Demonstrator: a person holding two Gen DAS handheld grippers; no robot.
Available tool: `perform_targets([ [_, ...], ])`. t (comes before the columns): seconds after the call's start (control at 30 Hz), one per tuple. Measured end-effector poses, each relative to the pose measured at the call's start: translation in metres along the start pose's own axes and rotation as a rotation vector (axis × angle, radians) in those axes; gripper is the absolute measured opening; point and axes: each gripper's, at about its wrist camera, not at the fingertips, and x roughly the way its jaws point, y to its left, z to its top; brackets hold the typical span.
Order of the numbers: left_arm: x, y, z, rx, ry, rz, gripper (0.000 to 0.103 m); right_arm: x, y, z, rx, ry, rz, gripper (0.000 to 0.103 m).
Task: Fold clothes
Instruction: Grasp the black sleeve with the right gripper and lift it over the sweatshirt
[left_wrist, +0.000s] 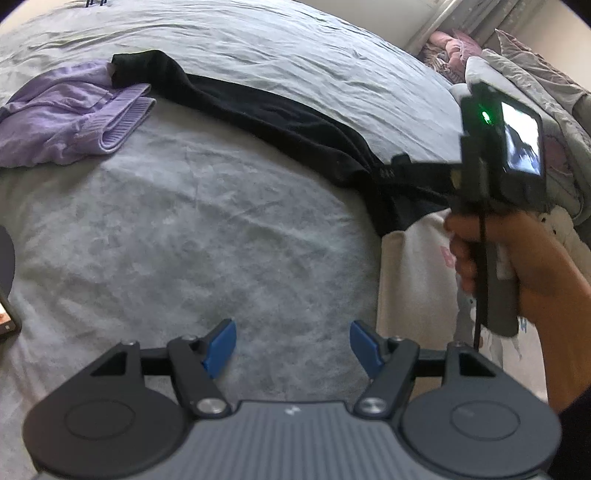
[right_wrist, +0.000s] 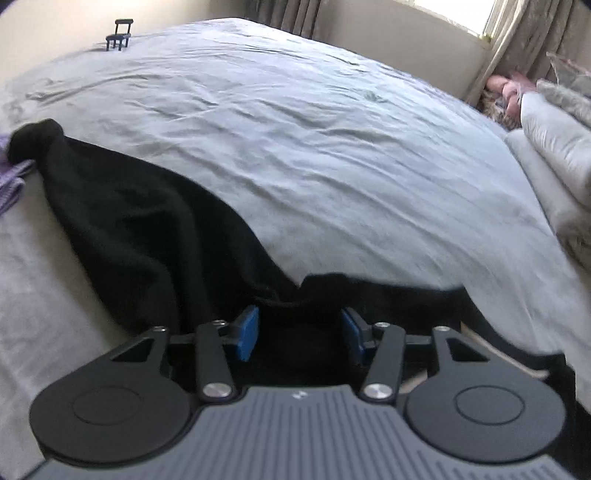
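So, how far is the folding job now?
Done: nothing looks folded yet. In hand: the right gripper is open around the near edge of the black garment, not clamped. The left gripper hovers open over the bed. Left: the black garment, the crumpled purple garment.

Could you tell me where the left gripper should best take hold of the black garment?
Probably at the far narrow end, beside the purple garment, coming from the near side. The black garment lies stretched out long, and the right gripper is already open over the near end.
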Motion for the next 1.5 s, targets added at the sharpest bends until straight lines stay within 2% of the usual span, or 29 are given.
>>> perform_targets([
  [0.17,0.002,0.003,0.003,-0.009,0.009,-0.008,0.070,0.001,-0.004,0.006,-0.017,-0.006,0.019,0.053],
  [0.27,0.001,0.004,0.003,-0.028,0.009,-0.010,0.070,-0.006,-0.009,0.008,0.029,0.022,-0.008,0.053],
  [0.33,0.000,0.006,0.004,-0.042,0.010,-0.010,0.070,-0.019,0.003,0.013,-0.029,-0.029,-0.033,0.053],
  [0.37,0.000,0.007,0.004,-0.055,0.010,-0.012,0.071,-0.028,0.011,0.017,-0.060,-0.077,-0.014,0.053],
  [0.47,0.001,0.011,0.006,-0.088,0.015,-0.025,0.073,-0.044,0.037,0.033,-0.101,-0.166,0.148,0.053],
  [0.57,-0.001,0.018,0.007,-0.129,0.013,-0.031,0.073,-0.043,0.075,0.044,-0.210,-0.187,0.329,0.053],
  [0.6,-0.001,0.021,0.007,-0.143,0.013,-0.033,0.072,-0.039,0.087,0.046,-0.253,-0.180,0.360,0.053],
  [0.73,-0.003,0.030,0.009,-0.185,0.011,-0.035,0.072,-0.016,0.128,0.048,-0.370,-0.110,0.386,0.050],
  [0.83,-0.004,0.036,0.011,-0.216,0.010,-0.036,0.072,-0.009,0.135,0.047,-0.352,-0.095,0.367,0.030],
  [0.87,-0.004,0.036,0.011,-0.217,0.009,-0.036,0.072,-0.008,0.135,0.047,-0.339,-0.094,0.353,0.012],
  [0.9,-0.004,0.035,0.011,-0.216,0.008,-0.035,0.072,-0.009,0.130,0.049,-0.313,-0.100,0.342,0.009],
  [1.0,-0.004,0.036,0.012,-0.223,0.005,-0.053,0.077,-0.030,0.103,0.054,-0.143,-0.165,0.401,0.008],
  [1.07,-0.003,0.034,0.012,-0.210,0.007,-0.042,0.077,-0.053,0.072,0.050,0.039,-0.218,0.449,0.008],
  [1.17,-0.002,0.031,0.011,-0.201,0.004,-0.027,0.077,-0.076,0.016,0.025,0.384,-0.235,0.500,0.008],
  [1.23,-0.001,0.030,0.011,-0.202,0.001,-0.022,0.077,-0.084,-0.019,-0.004,0.550,-0.235,0.522,0.008],
  [1.3,-0.001,0.029,0.012,-0.197,-0.001,-0.014,0.077,-0.087,-0.042,-0.031,0.626,-0.210,0.489,0.008],
  [1.4,0.000,0.027,0.012,-0.189,-0.003,-0.005,0.077,-0.081,-0.063,-0.072,0.670,-0.109,0.399,0.012],
  [1.43,0.001,0.026,0.012,-0.187,-0.004,-0.003,0.078,-0.081,-0.064,-0.081,0.647,-0.082,0.363,0.013],
  [1.5,0.004,0.025,0.014,-0.187,-0.004,-0.001,0.078,-0.086,-0.061,-0.092,0.551,-0.061,0.233,0.016],
])
